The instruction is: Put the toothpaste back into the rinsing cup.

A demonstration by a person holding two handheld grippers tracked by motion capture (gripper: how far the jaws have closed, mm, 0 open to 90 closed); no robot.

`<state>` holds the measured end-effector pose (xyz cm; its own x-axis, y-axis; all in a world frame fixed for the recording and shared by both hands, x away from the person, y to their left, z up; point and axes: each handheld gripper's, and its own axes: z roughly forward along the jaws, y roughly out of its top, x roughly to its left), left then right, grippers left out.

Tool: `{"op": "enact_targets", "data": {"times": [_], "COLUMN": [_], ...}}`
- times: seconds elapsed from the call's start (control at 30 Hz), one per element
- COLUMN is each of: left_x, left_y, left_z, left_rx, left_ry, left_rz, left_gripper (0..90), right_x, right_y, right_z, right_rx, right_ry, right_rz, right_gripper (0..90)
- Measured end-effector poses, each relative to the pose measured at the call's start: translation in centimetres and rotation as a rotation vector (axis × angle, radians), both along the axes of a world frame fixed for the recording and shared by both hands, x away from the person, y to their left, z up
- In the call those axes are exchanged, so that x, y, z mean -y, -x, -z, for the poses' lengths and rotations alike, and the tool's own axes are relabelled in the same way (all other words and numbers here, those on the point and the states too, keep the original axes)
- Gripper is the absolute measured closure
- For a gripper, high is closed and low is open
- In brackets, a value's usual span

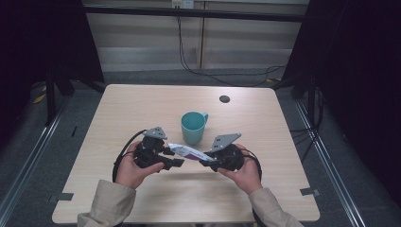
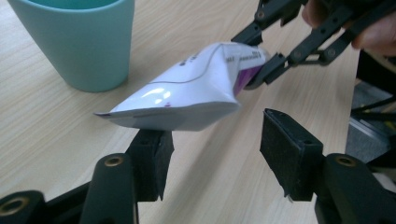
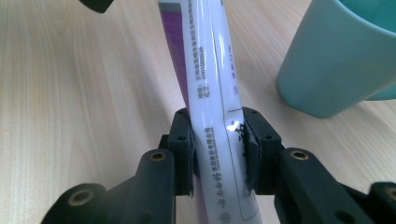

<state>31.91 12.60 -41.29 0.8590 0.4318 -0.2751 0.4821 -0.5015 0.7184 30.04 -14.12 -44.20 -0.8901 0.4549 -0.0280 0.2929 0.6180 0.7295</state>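
White-and-purple tube [image 1: 186, 152] hanging level just in front of the teal cup [image 1: 193, 127], above the counter [image 1: 142, 104]. Right gripper [image 3: 217, 140] fingers are clamping one end; left gripper [image 2: 215, 149] fingers are standing half open, the crimped end resting on one pad.

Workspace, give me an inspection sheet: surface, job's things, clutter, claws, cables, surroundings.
Surface: light wooden table, dark round hole near the far edge.
Job's things: white and purple tube held above the table; teal mug upright behind it.
Clutter: nothing seen.
Claws: right claw clamped on the tube; left claw open, the tube's flat end lying over one jaw.
Cables: black cable loops from the left claw; cables on the floor beyond.
Surroundings: dark curtains, pale wall panels.
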Motion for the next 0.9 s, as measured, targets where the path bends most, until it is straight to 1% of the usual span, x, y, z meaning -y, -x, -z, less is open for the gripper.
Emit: {"op": "enact_targets", "data": {"times": [0.03,0.13,0.27,0.53,0.6,0.63,0.67,0.77,0.8,0.9], "left_x": [-0.1,-0.1,-0.2,-0.5,-0.4,-0.3,-0.3,-0.4,-0.4,-0.3], "left_y": [0.0,0.0,-0.1,-0.2,-0.2,-0.2,-0.2,-0.1,-0.1,0.0], "left_z": [0.0,-0.1,-0.3,-0.9,-1.1,-1.3,-1.4,-1.8,-1.9,-2.3], "left_rx": [0.001,-0.003,-0.007,-0.007,0.007,0.011,0.012,0.027,0.025,0.042], "left_ry": [0.005,0.011,0.032,0.101,0.117,0.12,0.132,0.145,0.15,0.137], "left_rz": [-0.003,-0.011,-0.012,-0.038,-0.046,-0.051,-0.054,-0.055,-0.053,-0.044], "left_gripper": [44.4,44.5,44.7,48.8,48.5,48.4,48.9,57.8,58.8,60.5], "right_x": [-0.1,-0.3,-0.7,-1.3,-1.5,-1.7,-2.0,-2.3,-2.3,-2.5], "right_y": [0.0,0.0,0.0,0.2,0.2,0.3,0.4,0.4,0.3,0.3], "right_z": [0.0,0.0,0.1,0.3,0.3,0.2,0.2,0.2,0.2,0.3], "right_rx": [0.003,-0.009,-0.008,-0.01,-0.005,0.001,0.001,0.001,-0.003,-0.007], "right_ry": [0.002,-0.021,-0.025,-0.05,-0.053,-0.05,-0.043,-0.054,-0.066,-0.081], "right_rz": [-0.004,-0.009,-0.009,-0.005,-0.007,-0.01,-0.013,-0.014,-0.015,-0.015], "right_gripper": [67.5,67.5,67.5,67.4,67.4,67.4,67.4,67.4,67.3,67.2]}}
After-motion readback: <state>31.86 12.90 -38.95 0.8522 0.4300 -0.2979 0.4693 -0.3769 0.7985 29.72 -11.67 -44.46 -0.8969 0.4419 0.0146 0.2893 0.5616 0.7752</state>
